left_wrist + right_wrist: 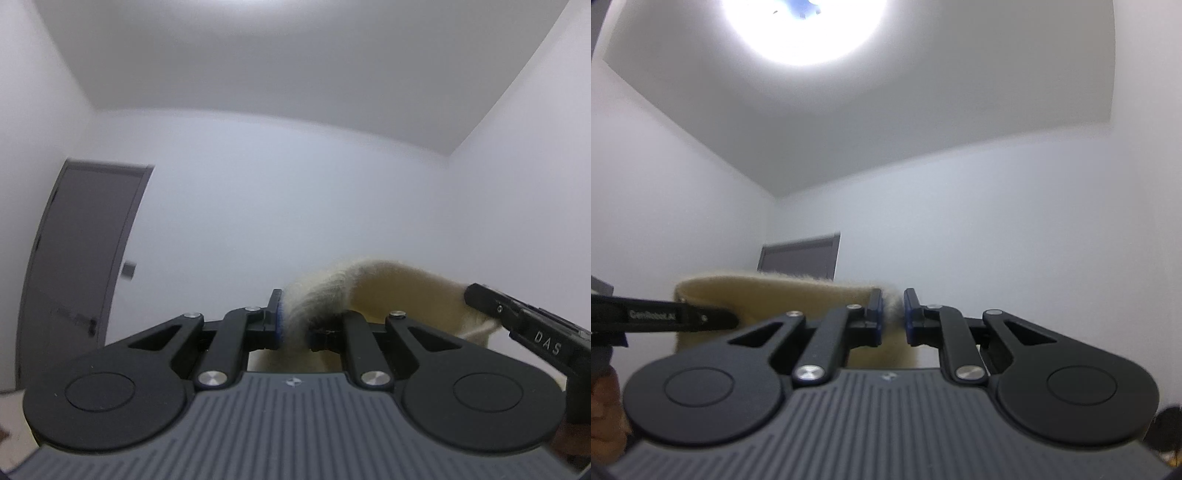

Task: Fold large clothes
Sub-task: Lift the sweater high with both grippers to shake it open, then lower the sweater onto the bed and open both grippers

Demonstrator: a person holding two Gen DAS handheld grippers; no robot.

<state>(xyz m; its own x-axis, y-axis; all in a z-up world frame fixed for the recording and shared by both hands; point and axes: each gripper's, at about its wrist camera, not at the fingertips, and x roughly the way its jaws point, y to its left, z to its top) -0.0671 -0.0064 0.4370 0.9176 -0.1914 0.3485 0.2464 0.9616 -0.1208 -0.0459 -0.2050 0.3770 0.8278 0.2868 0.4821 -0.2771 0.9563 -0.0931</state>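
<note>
While aloft, garment (402,295) between both jaws.

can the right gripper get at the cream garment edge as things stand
Probably yes: the right gripper already has the fuzzy cream garment edge between its jaws, nothing blocking. The left gripper grips the same edge further along.

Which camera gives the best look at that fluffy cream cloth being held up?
The right wrist view: the cream cloth stretches as a broad band between the right claw and the left claw. The left wrist view shows only a bunched, curving piece in the left claw.
</note>
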